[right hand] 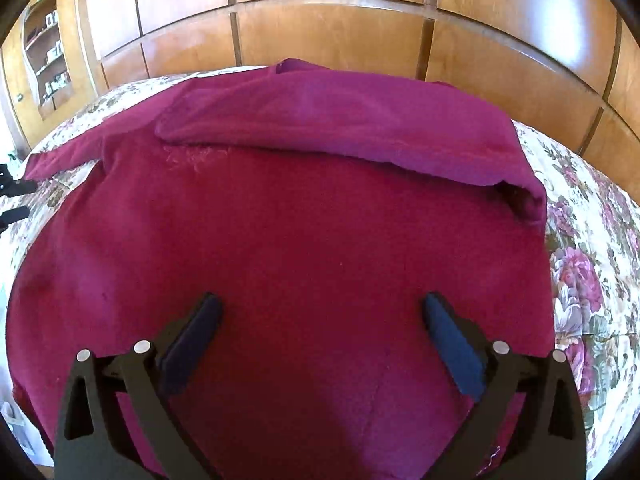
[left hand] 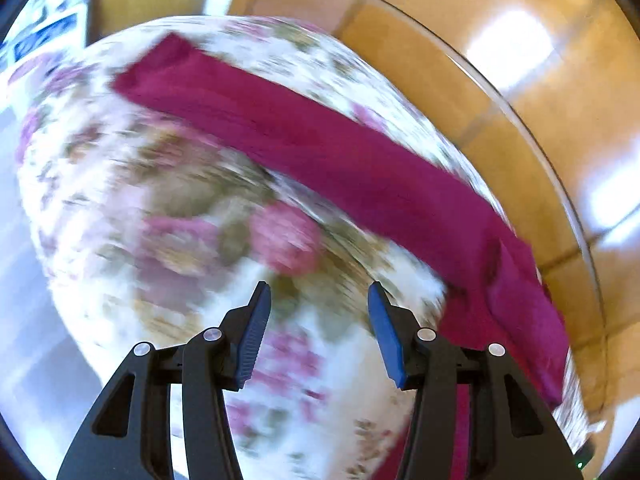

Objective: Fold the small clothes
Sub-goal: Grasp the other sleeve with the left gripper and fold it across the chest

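**Both grippers empty, one fold laid on the magenta garment**

Your magenta garment (right hand: 280,240) lies spread on the bed, over the floral bedspread (right hand: 592,240), with its far edge close to the wooden wall panels (right hand: 320,40). One part is already turned over: a lighter flap (right hand: 340,120) rests across the far portion of the cloth, its folded edge running from left to right. That placement looks deliberate, since it narrows the garment before the next fold.

Your right gripper (right hand: 322,308) hangs above the near, flat part of the garment with its jaws spread wide and nothing between them. No cloth is pinched, so the flap rests under its own weight.

Your left gripper (left hand: 319,296) points down at bare bedspread beside the garment (left hand: 320,148), which crosses that view as a long band. Its jaws stand partly apart and hold nothing. The view is smeared, so fine detail there cannot be read.

Judging from this, the fold is partway done. You probably need a fresh grip on an unfolded edge next.
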Tool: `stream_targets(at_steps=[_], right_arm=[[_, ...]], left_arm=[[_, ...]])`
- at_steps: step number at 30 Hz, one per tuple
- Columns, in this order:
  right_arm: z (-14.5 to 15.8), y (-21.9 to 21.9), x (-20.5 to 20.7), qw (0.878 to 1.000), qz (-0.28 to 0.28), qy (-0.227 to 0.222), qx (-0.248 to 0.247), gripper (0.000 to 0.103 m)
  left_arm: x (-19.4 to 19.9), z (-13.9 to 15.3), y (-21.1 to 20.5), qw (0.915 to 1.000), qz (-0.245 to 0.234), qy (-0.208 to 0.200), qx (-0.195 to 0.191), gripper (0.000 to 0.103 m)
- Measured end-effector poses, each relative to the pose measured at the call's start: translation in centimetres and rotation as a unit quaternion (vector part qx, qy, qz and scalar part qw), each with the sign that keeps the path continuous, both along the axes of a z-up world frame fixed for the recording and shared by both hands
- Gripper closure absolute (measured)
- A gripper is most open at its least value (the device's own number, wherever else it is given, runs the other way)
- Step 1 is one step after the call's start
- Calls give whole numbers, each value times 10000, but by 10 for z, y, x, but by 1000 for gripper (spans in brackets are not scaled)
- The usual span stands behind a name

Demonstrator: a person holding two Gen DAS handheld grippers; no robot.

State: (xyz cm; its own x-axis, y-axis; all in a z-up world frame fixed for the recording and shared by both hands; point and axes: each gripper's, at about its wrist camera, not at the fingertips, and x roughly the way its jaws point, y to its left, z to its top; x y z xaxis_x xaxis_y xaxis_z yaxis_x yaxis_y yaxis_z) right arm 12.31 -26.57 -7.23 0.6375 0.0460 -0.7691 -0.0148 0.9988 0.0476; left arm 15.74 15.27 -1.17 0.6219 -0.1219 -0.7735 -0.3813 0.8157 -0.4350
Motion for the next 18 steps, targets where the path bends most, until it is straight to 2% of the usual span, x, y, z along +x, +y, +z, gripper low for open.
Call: stream_targets(at_steps=[4,7,10,12,18], right_arm=[[-1,-3,4,9999,-44,69,140,2],[-2,-3,5,9998,-38,93,142,2],[-1,-2,1,9999,-36,13,103,2],[-1,-2,1,9999,-35,-20,117,2],[-1,0,-1,9999,-49,-97,26,2]], left_arm=[[-3,4,46,9968,651,-229,-410,53],[4,0,76,9918,1058,-221,-678,53],[15,-2,87,9907,1107,-313,-722,53],[20,-7,93,9893,1112,-327,-887,53],[16,-18,94,9869,781,-405,-1356,53]])
